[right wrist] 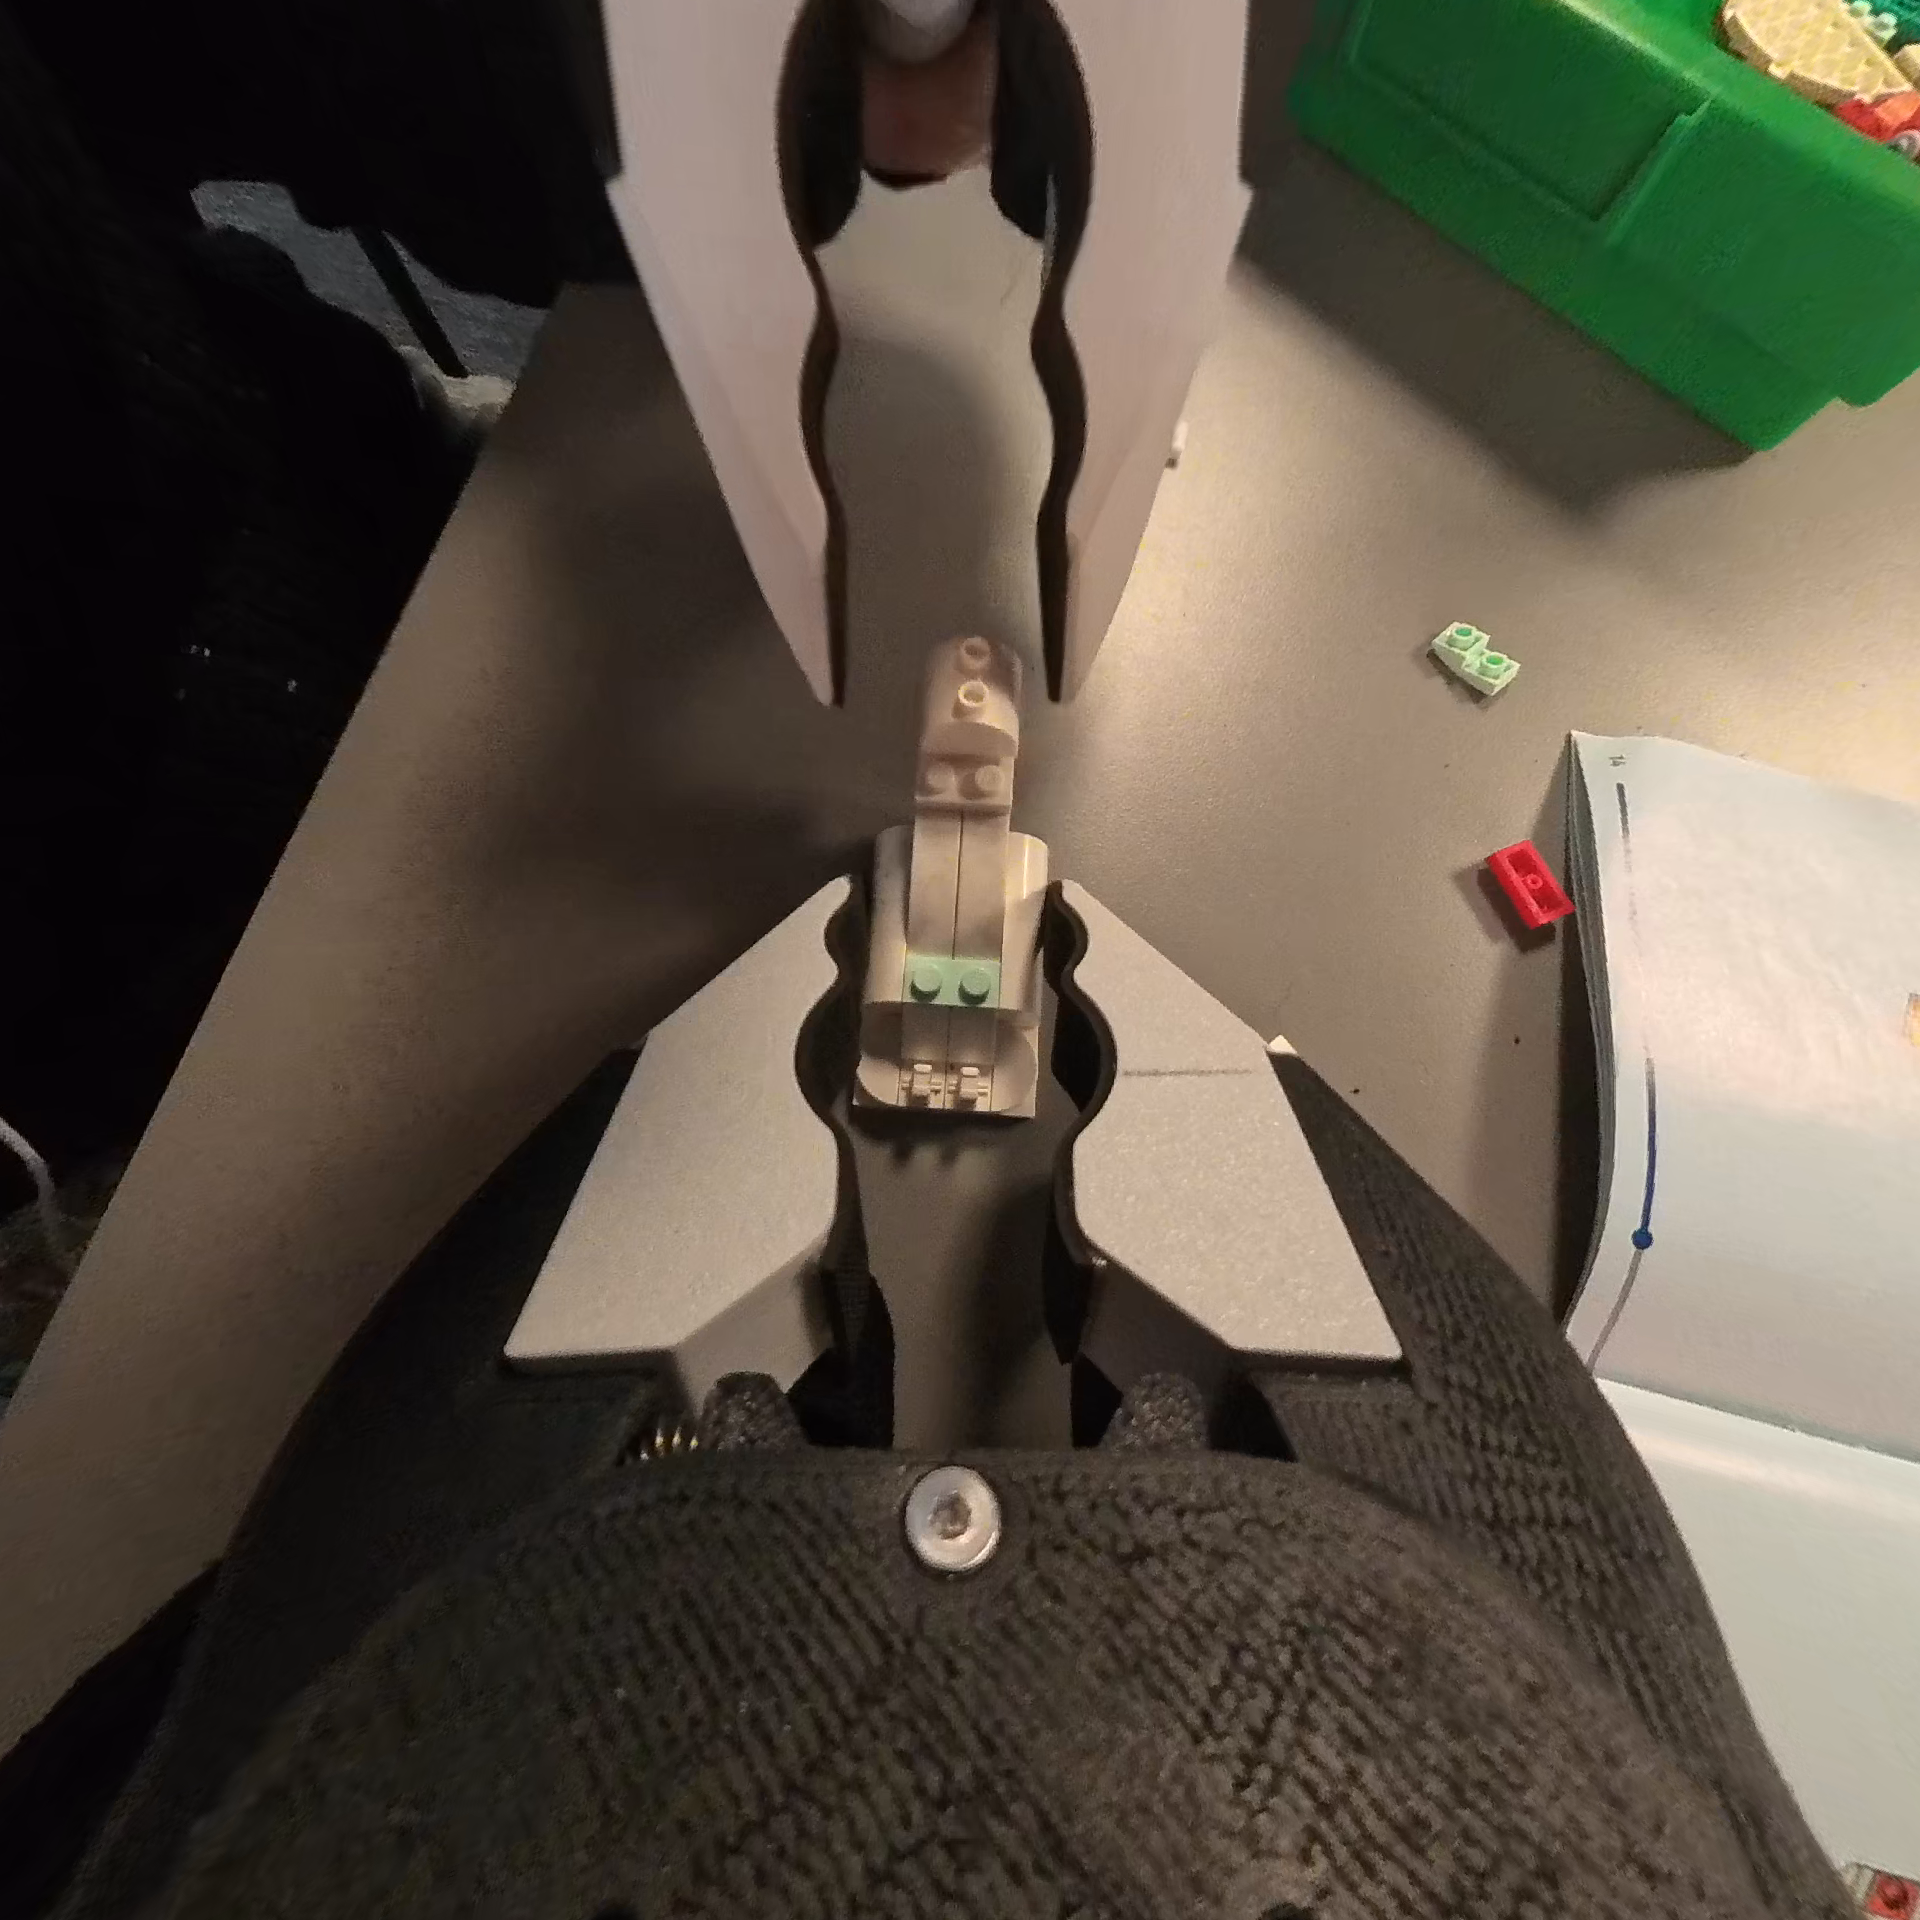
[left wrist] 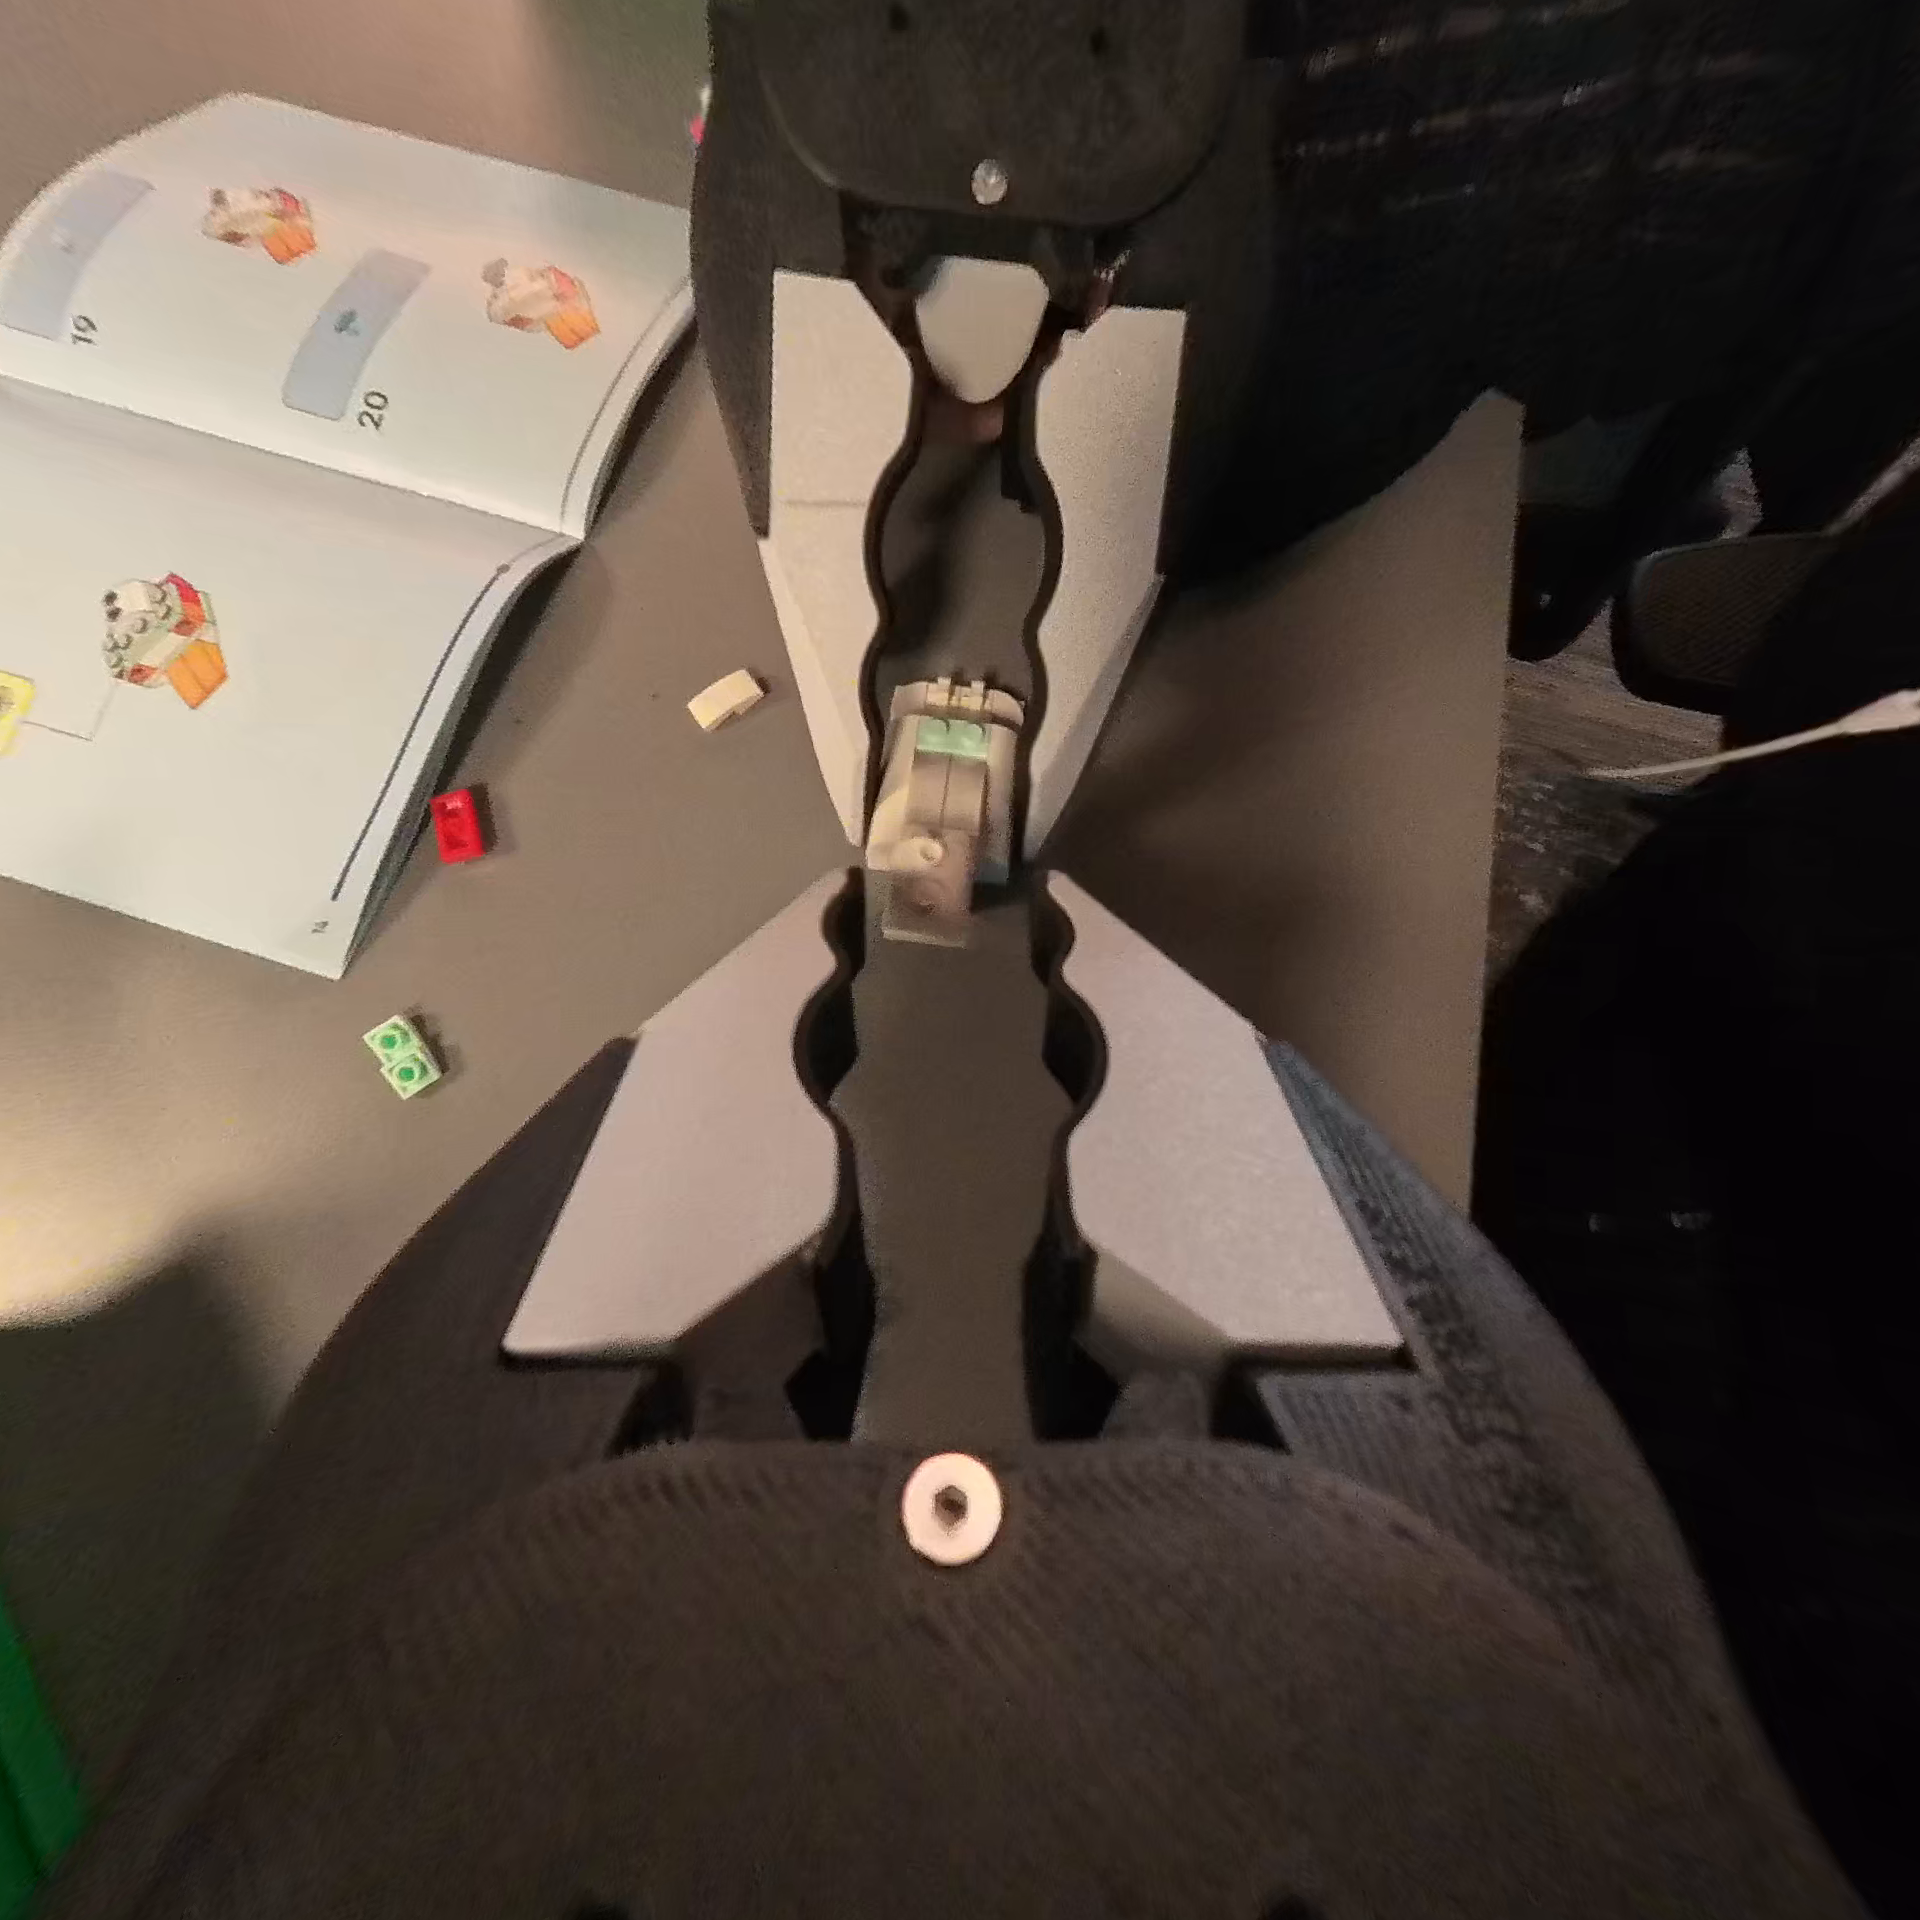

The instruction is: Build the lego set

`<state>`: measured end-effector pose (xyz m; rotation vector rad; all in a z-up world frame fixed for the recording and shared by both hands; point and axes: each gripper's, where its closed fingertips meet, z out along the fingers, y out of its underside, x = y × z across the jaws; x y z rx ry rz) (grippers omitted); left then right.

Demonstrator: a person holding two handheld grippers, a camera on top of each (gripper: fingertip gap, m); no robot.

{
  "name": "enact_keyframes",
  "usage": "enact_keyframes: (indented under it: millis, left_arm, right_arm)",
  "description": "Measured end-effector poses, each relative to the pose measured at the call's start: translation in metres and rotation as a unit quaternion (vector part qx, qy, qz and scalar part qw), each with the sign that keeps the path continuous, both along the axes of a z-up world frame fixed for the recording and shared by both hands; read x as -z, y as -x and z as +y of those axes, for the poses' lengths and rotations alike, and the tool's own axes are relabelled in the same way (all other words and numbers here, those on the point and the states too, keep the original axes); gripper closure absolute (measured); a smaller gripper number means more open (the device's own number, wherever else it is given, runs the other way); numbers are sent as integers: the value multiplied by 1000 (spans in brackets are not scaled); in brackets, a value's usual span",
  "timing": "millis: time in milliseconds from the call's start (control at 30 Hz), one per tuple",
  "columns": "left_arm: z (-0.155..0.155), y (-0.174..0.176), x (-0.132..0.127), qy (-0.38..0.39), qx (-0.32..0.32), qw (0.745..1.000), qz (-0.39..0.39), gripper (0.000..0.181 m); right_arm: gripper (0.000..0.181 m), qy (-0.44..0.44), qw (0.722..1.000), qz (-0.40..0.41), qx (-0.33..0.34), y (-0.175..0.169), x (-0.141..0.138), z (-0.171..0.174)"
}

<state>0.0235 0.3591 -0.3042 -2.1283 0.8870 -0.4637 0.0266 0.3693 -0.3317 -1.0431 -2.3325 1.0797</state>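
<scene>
A small white lego assembly with a pale green plate on it is held level above the grey table. My right gripper is shut on its wider end. My left gripper faces the right one, tip to tip. Its jaws stand open around the assembly's narrow studded end, with gaps on both sides. In the right wrist view the left gripper comes in from the top. In the left wrist view the right gripper comes in from the top, holding the assembly.
An open instruction booklet lies on the table. Beside it are a red brick, a green two-stud piece and a white curved piece. A green bin holds more parts. The table edge is close by. My two grippers' fingertips are within a few centimetres of each other. My right gripper's tips are some 9 centimetres from the red brick. The right camera catches it too, in the right wrist view.
</scene>
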Motion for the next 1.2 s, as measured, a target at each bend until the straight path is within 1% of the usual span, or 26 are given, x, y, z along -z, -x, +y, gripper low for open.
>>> enact_keyframes:
  millis: [67,133,200,233,300,367,400,433,500,567,633,733,800,867,967,1033,1167,1200]
  left_arm:
    - [-1,0,-3,-28,-9,1000,7,145]
    - [0,3,-4,-74,-20,997,29,142]
    - [1,8,-3,-137,-25,987,84,138]
    - [1,10,-3,-173,-21,977,123,136]
    - [0,13,-5,-254,-4,944,209,137]
    - [-4,8,-14,-348,33,894,282,150]
    - [-6,5,-16,-385,53,868,310,151]
    - [-6,4,-14,-406,70,847,336,150]
    - [-5,5,-3,-414,99,820,383,147]
    - [-2,8,4,-423,113,797,416,138]
    - [1,9,7,-437,119,777,438,134]
    - [6,9,6,-457,116,752,460,135]
    - [10,10,7,-461,111,742,473,139]
    - [12,9,6,-465,104,741,473,141]
    - [15,7,6,-472,104,731,481,151]
    - [17,6,6,-476,103,724,489,162]
    - [19,7,-2,-501,88,693,511,164]
    - [19,7,-3,-503,87,690,513,165]
  right_arm:
    - [149,2,1000,-2,3,0,0,0]
    - [149,4,1000,-4,7,1,0,1]
    - [149,6,1000,-5,10,1,0,2]
    - [149,6,1000,-6,11,1,0,2]
    - [149,7,1000,-7,13,1,0,2]
    - [149,8,1000,-7,13,1,0,2]
    - [149,8,1000,-7,13,2,0,2]
    - [149,8,1000,-7,13,1,0,2]
    - [149,9,1000,-8,14,2,0,3]
    - [149,10,1000,-8,14,2,0,3]
    - [149,10,1000,-8,14,2,0,3]
    - [149,10,1000,-8,14,2,0,3]
    - [149,11,1000,-9,14,1,0,3]
    - [149,14,1000,-10,14,1,0,2]
    - [149,14,1000,-10,14,1,0,2]
    - [149,13,1000,-8,15,1,0,2]
    - [149,25,1000,0,17,3,-5,1]
    - [149,25,1000,0,17,3,-5,1]
